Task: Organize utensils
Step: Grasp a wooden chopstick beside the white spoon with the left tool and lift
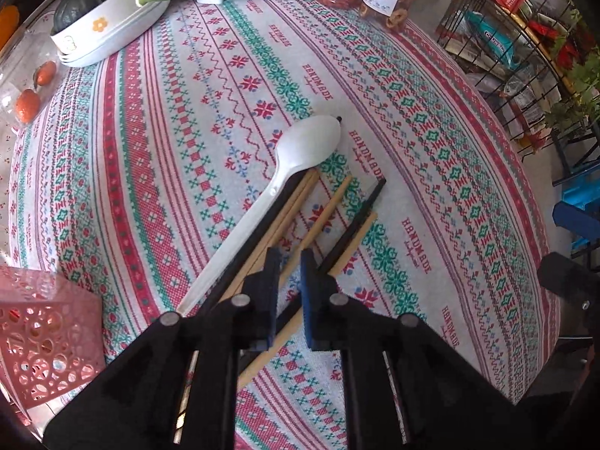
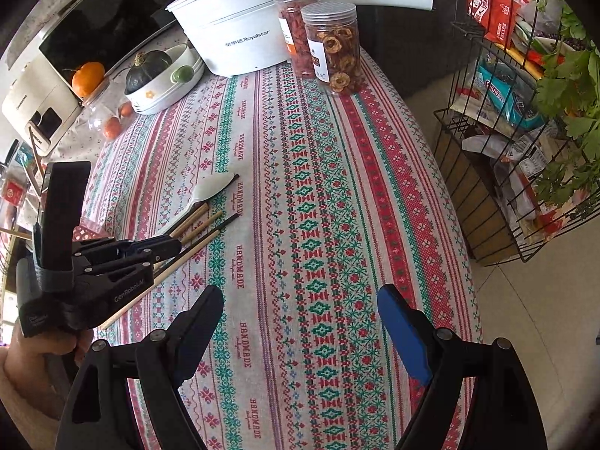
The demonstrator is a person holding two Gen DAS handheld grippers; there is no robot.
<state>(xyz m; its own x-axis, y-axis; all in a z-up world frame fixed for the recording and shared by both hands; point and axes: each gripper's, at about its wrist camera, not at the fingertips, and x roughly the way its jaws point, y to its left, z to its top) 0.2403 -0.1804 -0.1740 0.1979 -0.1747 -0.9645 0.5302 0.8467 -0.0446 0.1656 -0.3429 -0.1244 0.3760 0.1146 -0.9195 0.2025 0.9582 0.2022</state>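
Observation:
A white plastic spoon (image 1: 285,165) lies on the patterned tablecloth (image 1: 150,150) beside several wooden chopsticks (image 1: 330,206) and black chopsticks (image 1: 360,210). My left gripper (image 1: 289,262) hovers low over this bundle with its blue pads a narrow gap apart, one wooden chopstick running between them. The pink perforated utensil holder (image 1: 45,337) stands at the lower left. In the right wrist view my right gripper (image 2: 303,322) is wide open and empty above the cloth, right of the left gripper (image 2: 165,247) and the spoon (image 2: 212,187).
A white pot (image 2: 240,33), two snack jars (image 2: 333,45), a dish with a squash (image 2: 157,78) and a clear jar of oranges (image 2: 108,112) stand at the table's far end. A wire rack (image 2: 506,131) of packets stands right of the table.

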